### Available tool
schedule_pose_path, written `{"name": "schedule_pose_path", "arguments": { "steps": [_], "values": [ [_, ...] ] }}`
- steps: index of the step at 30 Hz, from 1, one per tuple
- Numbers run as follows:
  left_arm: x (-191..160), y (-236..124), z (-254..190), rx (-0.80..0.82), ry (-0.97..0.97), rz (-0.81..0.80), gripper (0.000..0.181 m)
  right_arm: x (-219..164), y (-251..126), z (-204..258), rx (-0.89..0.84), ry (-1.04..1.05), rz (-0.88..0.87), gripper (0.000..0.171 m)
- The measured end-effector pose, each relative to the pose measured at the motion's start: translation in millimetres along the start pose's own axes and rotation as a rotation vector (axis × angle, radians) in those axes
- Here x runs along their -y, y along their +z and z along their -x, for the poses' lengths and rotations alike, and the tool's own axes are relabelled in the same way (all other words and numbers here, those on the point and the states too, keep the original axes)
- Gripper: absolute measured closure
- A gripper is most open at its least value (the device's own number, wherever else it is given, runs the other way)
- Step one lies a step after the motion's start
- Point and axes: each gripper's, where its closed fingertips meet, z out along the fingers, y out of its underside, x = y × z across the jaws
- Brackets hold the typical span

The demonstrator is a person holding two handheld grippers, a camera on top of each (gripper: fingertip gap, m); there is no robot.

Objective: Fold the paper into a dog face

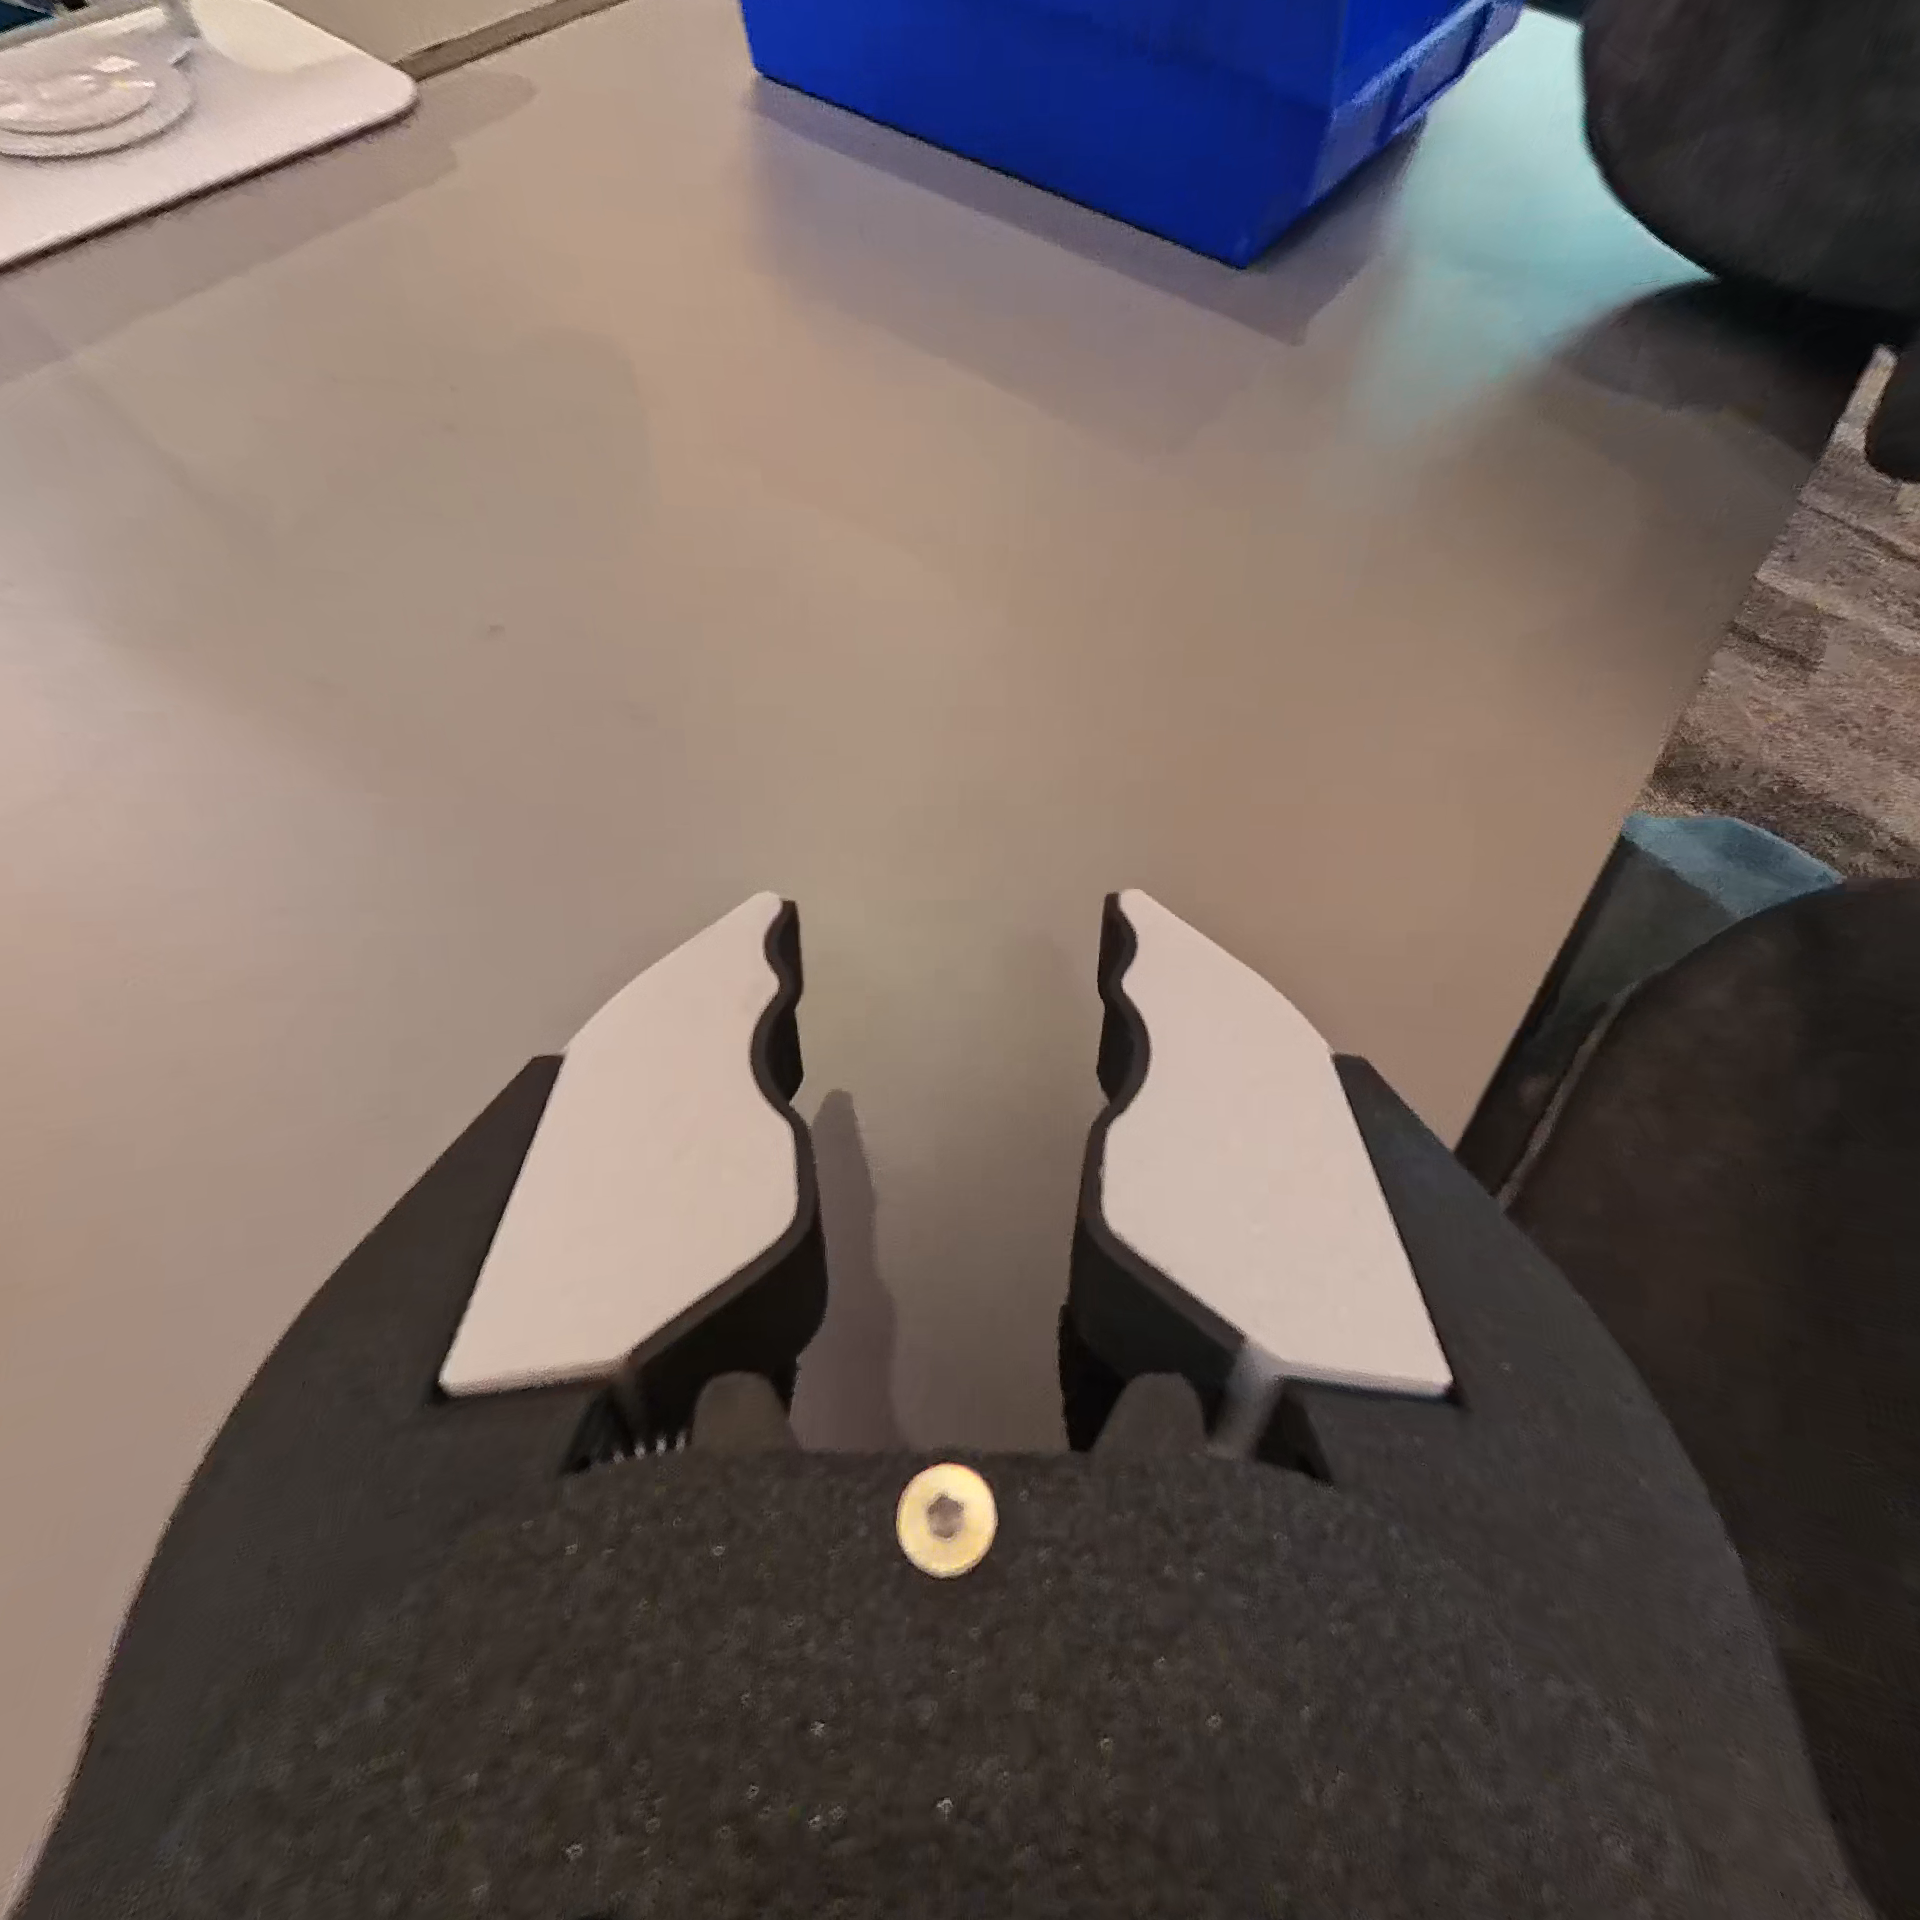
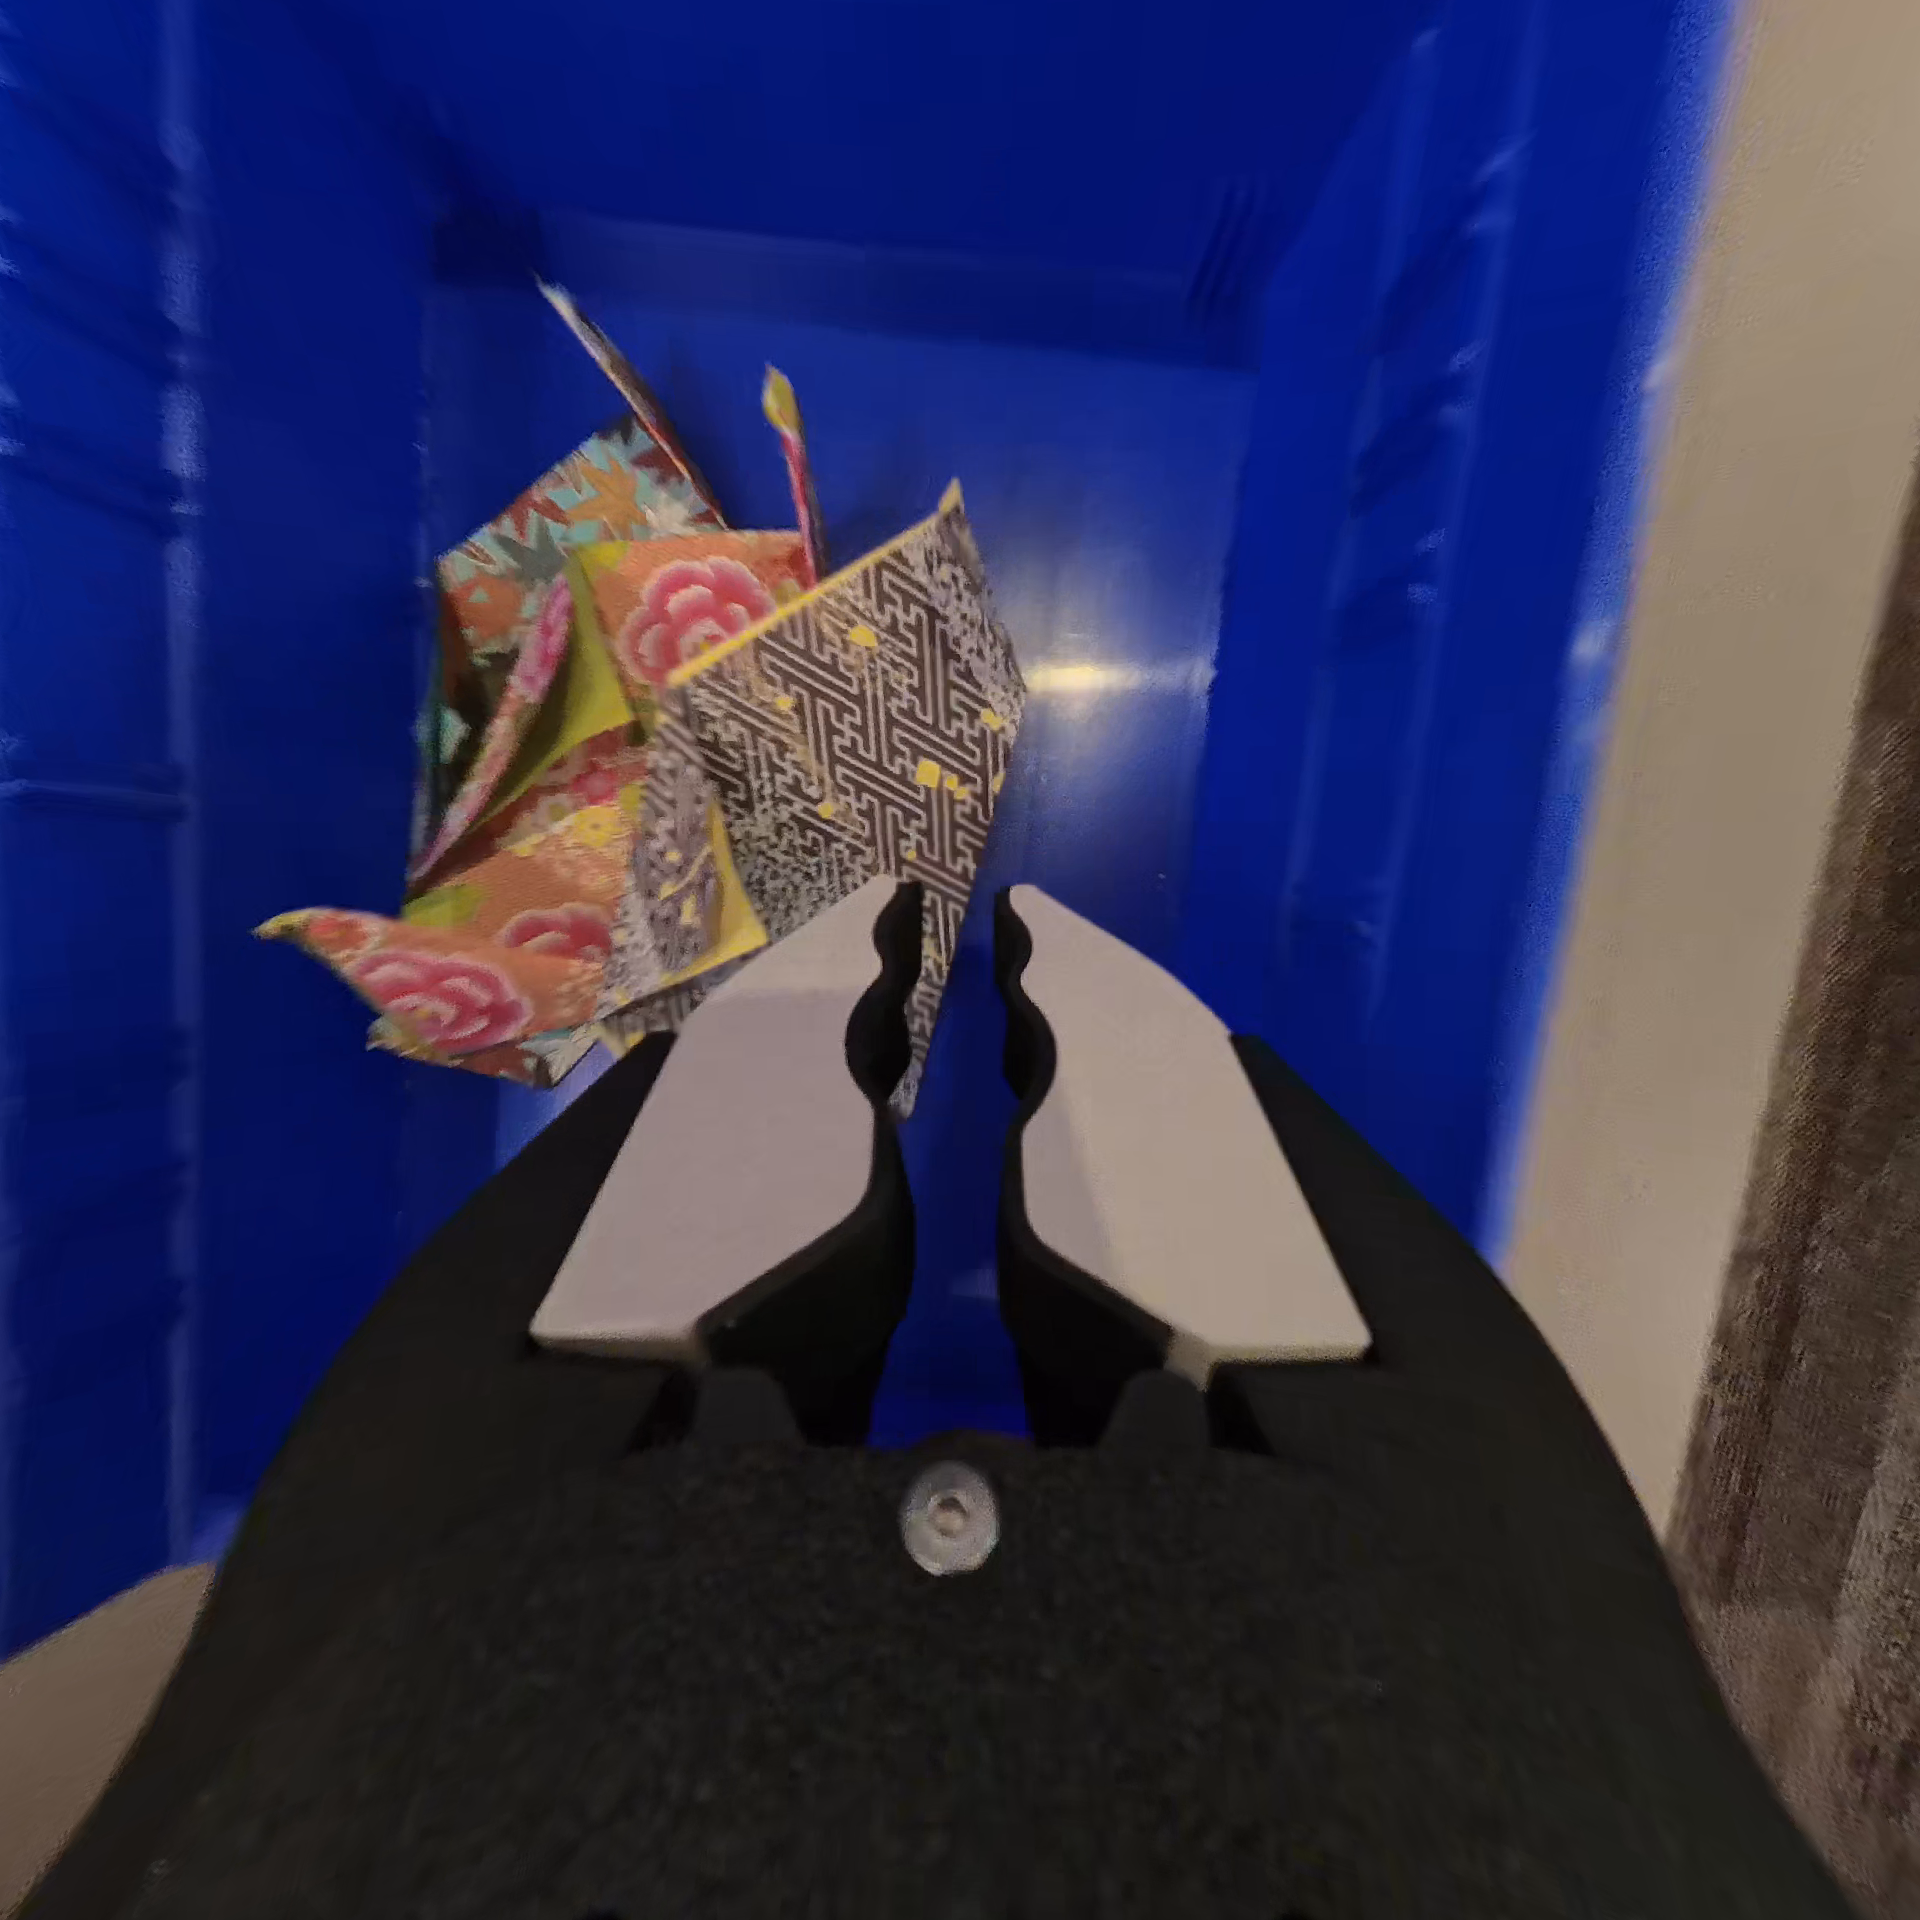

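Observation:
My right gripper (image 2: 956,904) reaches down into a blue bin (image 2: 1351,520). A folded paper with a black-and-white maze pattern and yellow flecks (image 2: 852,727) has its lower corner between the jaws, against the left finger (image 2: 769,1091). The jaws stand slightly apart and do not pinch it. Several folded floral papers (image 2: 540,727) lie in a pile to its left in the bin. My left gripper (image 1: 951,914) is open and empty, low over the bare grey table (image 1: 623,571). The blue bin (image 1: 1091,114) stands at the far side of the table in the left wrist view.
A light grey mat (image 1: 239,125) with clear glassware on it lies at the table's far left. The table's right edge (image 1: 1621,831) runs diagonally, with dark upholstered seats (image 1: 1714,1247) and carpet beyond. A brownish fabric surface (image 2: 1818,1143) is right of the bin. Some 50 cm of space lies between my two pairs of fingers.

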Motion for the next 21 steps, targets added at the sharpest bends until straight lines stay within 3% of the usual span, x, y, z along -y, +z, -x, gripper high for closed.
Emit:
{"name": "schedule_pose_path", "arguments": {
  "steps": [1, 4, 8, 12, 15, 21],
  "values": [
    [1.2, -2.0, 5.6, 0.017, -0.008, -0.006, 0.127, 4.7, -18.3, 0.9, -0.01, -0.009, -0.057, 0.158],
    [5.4, -16.2, 26.2, 0.098, -0.026, -0.033, 0.127, 12.1, -94.3, 16.2, -0.037, -0.071, -0.351, 0.159],
    [16.6, -53.8, 50.9, 0.222, -0.067, -0.149, 0.127, -25.6, -158.6, 73.9, 0.049, -0.164, -0.739, 0.142],
    [11.2, -86.1, 64.5, 0.31, -0.095, -0.232, 0.122, -94.5, -149.3, 131.5, 0.229, -0.061, -0.825, 0.133],
    [-5.1, -101.8, 72.5, 0.366, -0.098, -0.243, 0.121, -134.7, -136.6, 146.1, 0.209, -0.001, -0.851, 0.127],
    [-27.4, -115.8, 82.0, 0.432, -0.107, -0.211, 0.115, -143.7, -135.7, 142.1, 0.095, -0.105, -0.817, 0.126]
  ]
}}
